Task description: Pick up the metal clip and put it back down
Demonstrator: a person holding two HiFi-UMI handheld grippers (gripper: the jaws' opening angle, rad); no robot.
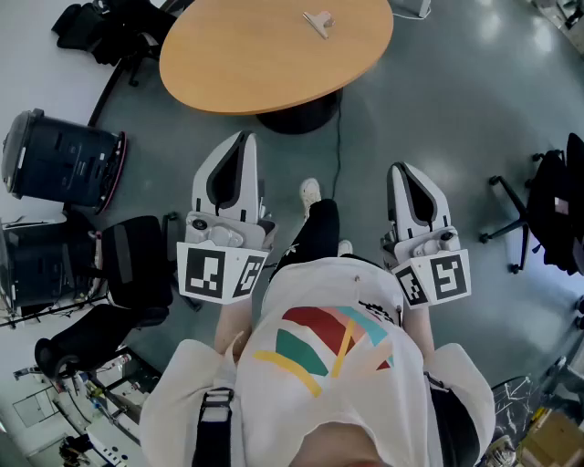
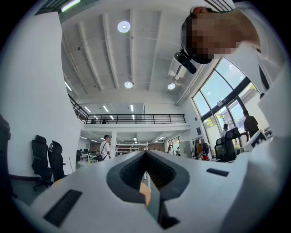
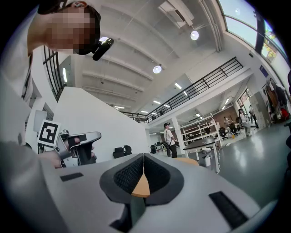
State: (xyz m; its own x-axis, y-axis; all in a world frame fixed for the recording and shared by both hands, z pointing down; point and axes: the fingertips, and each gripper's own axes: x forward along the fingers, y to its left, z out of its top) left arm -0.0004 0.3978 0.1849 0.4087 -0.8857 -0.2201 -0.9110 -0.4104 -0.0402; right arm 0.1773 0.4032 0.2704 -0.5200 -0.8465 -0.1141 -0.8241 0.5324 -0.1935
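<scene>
Jaws on your left gripper (image 1: 241, 139) and right gripper (image 1: 401, 170) are closed, empty. The metal clip (image 1: 318, 23) on the surface (image 1: 246, 64) looks tiny from here: probably light, stiff and slick, so pinch squarely across it.

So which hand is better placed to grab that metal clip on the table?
Left, probably. The left tongs reach nearer the table edge and aim at it; the right tongs sit further back, aimed past its side. The metal clip lies far from both, and both tongs are shut.
</scene>
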